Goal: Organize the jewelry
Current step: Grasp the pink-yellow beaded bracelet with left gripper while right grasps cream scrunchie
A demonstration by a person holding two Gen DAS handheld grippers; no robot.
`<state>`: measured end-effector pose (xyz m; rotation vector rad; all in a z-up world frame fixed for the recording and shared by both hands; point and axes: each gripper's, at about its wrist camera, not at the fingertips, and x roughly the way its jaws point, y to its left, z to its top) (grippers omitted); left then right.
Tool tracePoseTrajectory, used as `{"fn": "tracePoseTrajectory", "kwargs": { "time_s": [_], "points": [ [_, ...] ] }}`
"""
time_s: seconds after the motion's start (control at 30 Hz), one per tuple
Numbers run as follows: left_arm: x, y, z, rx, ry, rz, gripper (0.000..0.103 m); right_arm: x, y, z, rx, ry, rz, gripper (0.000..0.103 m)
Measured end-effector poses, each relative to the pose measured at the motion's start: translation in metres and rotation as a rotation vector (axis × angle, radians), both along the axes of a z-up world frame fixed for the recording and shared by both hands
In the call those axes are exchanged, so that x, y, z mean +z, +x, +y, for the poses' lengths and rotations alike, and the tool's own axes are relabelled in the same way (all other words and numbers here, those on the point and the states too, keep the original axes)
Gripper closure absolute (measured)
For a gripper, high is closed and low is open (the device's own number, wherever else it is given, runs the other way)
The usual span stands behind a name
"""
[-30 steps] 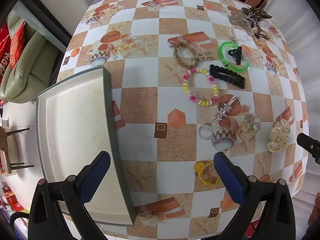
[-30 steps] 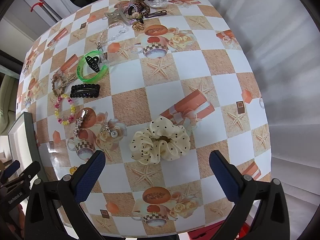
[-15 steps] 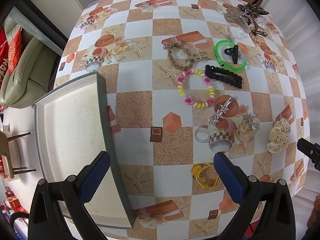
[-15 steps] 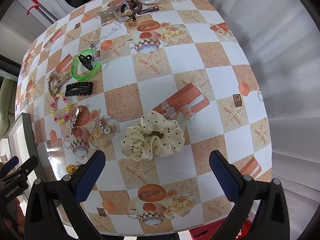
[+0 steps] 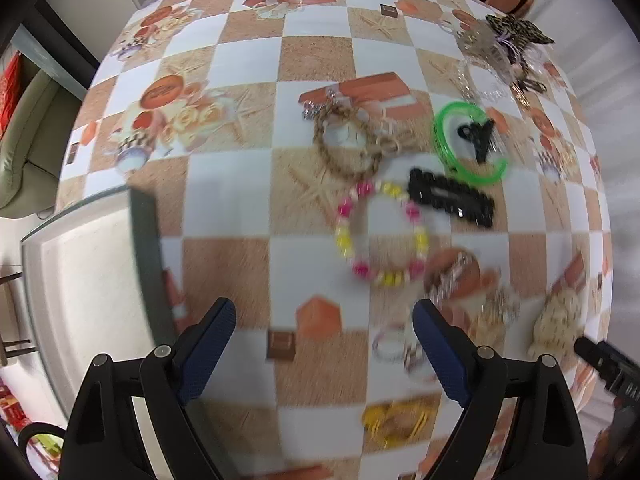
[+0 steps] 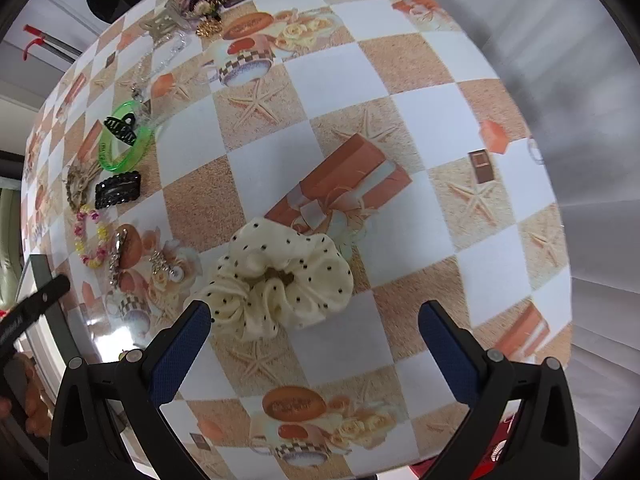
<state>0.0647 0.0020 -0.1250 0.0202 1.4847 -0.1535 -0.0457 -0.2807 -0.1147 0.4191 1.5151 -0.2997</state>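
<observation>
Right claw [image 6: 314, 344] wide open, empty, hovers over the counter [image 6: 420, 92] with the dotted cream scrunchie [image 6: 280, 280] just ahead, left of centre near its left finger; left claw [image 5: 324, 344], also open and empty, sits farther off.

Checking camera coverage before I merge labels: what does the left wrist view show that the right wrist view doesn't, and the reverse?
Left wrist only: the open left gripper, nearly the whole tray and the yellow hair tie.
Right wrist only: the open right gripper and the whole dotted scrunchie; the left view catches just its edge.
Both: green bangle with the small black claw clip, black snap clip, pink and yellow bead bracelet, rope bracelet.
</observation>
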Motion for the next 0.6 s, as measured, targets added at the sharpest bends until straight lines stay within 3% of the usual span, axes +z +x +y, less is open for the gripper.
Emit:
{"fn": "tracePoseTrajectory", "kwargs": {
  "time_s": [0.07,0.2,0.3,0.33,0.4,0.47,0.5,0.57,0.6],
  "points": [
    [-0.006,0.009,-0.003,0.005,-0.020,0.003,0.019,-0.006,0.005,0.001,-0.001,0.018,-0.003,0.000],
    [-0.020,0.024,-0.012,-0.002,-0.023,0.010,0.022,-0.020,0.017,0.009,0.019,0.040,-0.008,0.000],
    [-0.027,0.031,-0.018,-0.011,-0.015,0.019,0.036,-0.031,0.025,0.018,0.046,0.029,0.010,0.000],
    [-0.028,0.033,-0.020,-0.014,-0.005,0.014,0.036,-0.034,0.027,0.021,0.056,0.020,0.017,0.001],
    [-0.027,0.035,-0.025,-0.029,0.007,0.000,0.037,-0.039,0.030,0.027,0.077,0.006,0.027,0.009],
    [-0.025,0.036,-0.033,-0.052,0.039,-0.023,0.057,-0.043,0.032,0.032,0.087,0.017,0.027,0.022],
    [-0.023,0.036,-0.035,-0.064,0.044,-0.031,0.063,-0.043,0.033,0.034,0.092,0.007,0.026,0.024],
    [-0.020,0.037,-0.038,-0.072,0.033,-0.030,0.087,-0.041,0.035,0.039,0.112,-0.007,0.005,0.041],
    [-0.020,0.038,-0.038,-0.069,0.024,-0.027,0.089,-0.039,0.036,0.042,0.120,-0.005,-0.005,0.047]
  ]
}}
